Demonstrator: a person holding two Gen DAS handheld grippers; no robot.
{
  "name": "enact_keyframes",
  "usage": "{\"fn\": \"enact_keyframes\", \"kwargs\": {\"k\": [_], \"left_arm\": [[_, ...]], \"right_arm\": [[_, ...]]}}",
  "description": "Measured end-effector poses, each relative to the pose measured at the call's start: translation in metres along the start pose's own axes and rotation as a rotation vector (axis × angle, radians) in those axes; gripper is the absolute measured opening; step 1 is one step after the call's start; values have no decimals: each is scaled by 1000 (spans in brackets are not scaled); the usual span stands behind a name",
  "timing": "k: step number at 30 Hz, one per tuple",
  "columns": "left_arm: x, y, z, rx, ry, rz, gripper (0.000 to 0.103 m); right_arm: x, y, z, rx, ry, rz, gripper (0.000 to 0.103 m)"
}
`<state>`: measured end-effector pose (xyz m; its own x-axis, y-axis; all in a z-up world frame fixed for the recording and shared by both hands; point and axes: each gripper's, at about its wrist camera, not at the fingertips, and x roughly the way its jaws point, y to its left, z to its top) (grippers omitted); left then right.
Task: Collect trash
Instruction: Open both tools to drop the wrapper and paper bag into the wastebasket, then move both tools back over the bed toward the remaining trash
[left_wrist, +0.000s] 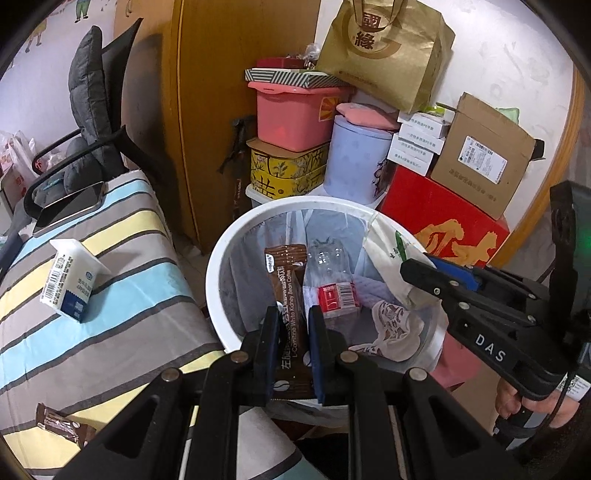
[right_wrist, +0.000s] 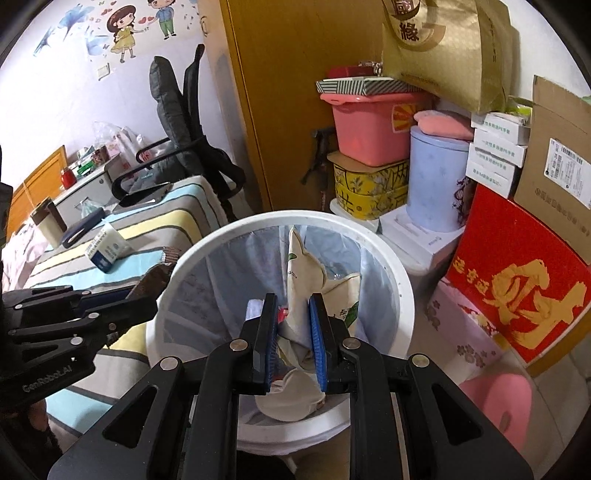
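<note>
While both grippers hang over the white bin (left_wrist: 218, 295), each is clamped on a piece of trash. The left gripper (left_wrist: 291, 317) pinches a brown sachet (left_wrist: 286, 291) above the bin's near rim; the right gripper (right_wrist: 293, 306) squeezes a crumpled white bag (right_wrist: 301, 273) over the middle. A bottle (left_wrist: 332, 280) lies inside. A milk carton (left_wrist: 70, 280) and another sachet (left_wrist: 61, 428) rest on the striped bed (left_wrist: 122, 295) beside it.

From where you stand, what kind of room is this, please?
Probably a bedroom in a home, partly used for storage. A striped bedsheet covers a bed, an office chair stands behind it, and boxes such as the pink storage bin are stacked beside a wooden wardrobe.
</note>
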<state>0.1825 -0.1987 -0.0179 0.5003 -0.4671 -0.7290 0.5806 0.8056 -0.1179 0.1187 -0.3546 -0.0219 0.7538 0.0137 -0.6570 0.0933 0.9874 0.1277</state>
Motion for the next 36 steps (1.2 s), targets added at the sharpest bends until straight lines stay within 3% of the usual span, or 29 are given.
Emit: {"fn": "enact_keyframes", "kwargs": {"k": [7,9,10,11,13,28,36], "left_arm": [[-2,7,0,-23,-2,6,21],[-4,9,0,-25,-6,14,33],[-5,11,-1,-30,-8,17,47],[-7,13,-1,-37,-15,16,54],[-11,16,-2,-49,-24,13,54],[-55,53,-19,-105,-95,103,57],[-85,87,-37,-150,-127,198,63]], "right_arm": [[2,-2,-1,-3,5,-26,22],[2,-2,0,0,5,-31,24],[3,-2,0,2,8,-30,29],[3,-2,1,3,7,-30,32],[1,-2,1,3,1,-30,42],[-15,27,4,-33,-49,0,47],[-18,59,4,-84,-75,60,54]]}}
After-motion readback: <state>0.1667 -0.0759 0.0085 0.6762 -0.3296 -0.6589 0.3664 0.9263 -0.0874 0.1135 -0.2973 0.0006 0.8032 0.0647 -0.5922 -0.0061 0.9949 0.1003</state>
